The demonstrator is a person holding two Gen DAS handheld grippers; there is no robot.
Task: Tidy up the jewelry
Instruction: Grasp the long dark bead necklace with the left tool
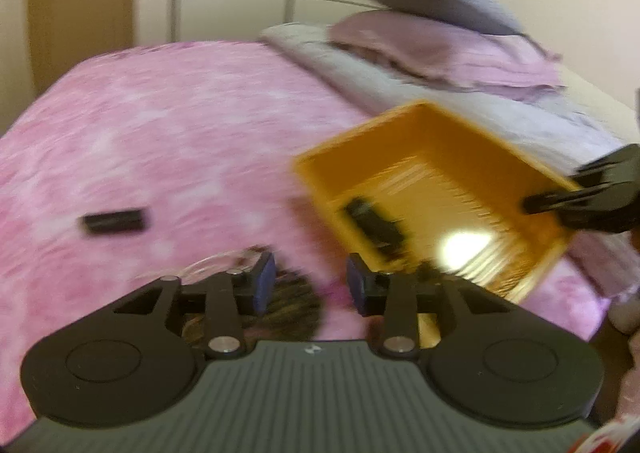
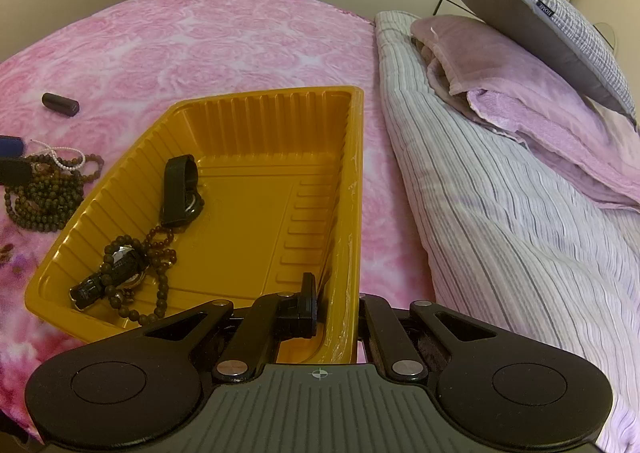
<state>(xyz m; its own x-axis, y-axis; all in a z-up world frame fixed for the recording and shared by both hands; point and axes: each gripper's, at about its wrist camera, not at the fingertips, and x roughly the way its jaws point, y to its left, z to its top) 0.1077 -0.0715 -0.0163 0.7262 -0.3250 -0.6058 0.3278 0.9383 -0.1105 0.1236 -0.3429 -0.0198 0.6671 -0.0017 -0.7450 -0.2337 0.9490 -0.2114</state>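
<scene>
An orange plastic tray (image 2: 256, 213) rests on the pink bedspread, and my right gripper (image 2: 338, 293) is shut on its near right wall. In the tray lie a black strap (image 2: 180, 189) and a watch tangled with a dark bead bracelet (image 2: 124, 265). Left of the tray a pile of dark bead strands (image 2: 44, 197) and a white pearl bracelet (image 2: 60, 157) lie on the bedspread. My left gripper (image 1: 311, 285) is open just over that bead pile (image 1: 288, 305), with nothing between its blue pads. The left wrist view is blurred; it shows the tray (image 1: 440, 157) and right gripper (image 1: 554, 189).
A small black cylinder (image 2: 60, 103) lies on the bedspread far left of the tray. A striped folded quilt (image 2: 500, 213), a mauve towel (image 2: 520, 85) and a grey pillow (image 2: 540, 21) sit along the right. A door and wardrobe stand behind the bed.
</scene>
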